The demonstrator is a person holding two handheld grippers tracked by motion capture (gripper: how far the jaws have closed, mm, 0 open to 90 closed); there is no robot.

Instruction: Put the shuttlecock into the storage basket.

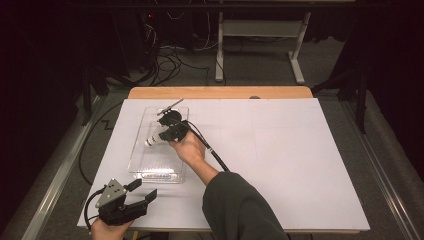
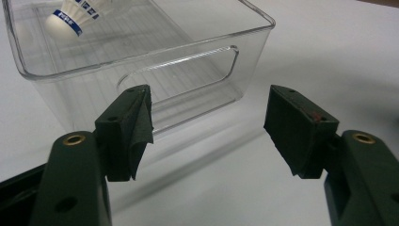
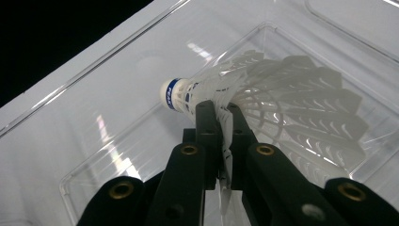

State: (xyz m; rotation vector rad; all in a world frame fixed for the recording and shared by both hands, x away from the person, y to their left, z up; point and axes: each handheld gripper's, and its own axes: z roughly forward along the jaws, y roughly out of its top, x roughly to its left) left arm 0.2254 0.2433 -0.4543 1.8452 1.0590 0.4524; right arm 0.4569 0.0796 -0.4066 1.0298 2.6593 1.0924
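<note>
One shuttlecock (image 3: pixel 263 89) clenched in my right tongs (image 3: pixel 221 117) over the clear bin (image 1: pixel 140 155); left tongs (image 2: pixel 209 127) released at 7 o'clock on the desk (image 1: pixel 280 150).

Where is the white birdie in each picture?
High view: the shuttlecock is left of centre, over the clear bin.
Left gripper view: top left, inside the bin.
Right gripper view: centre, pinched by the right gripper.
Shared landmark: the clear bin.
</note>
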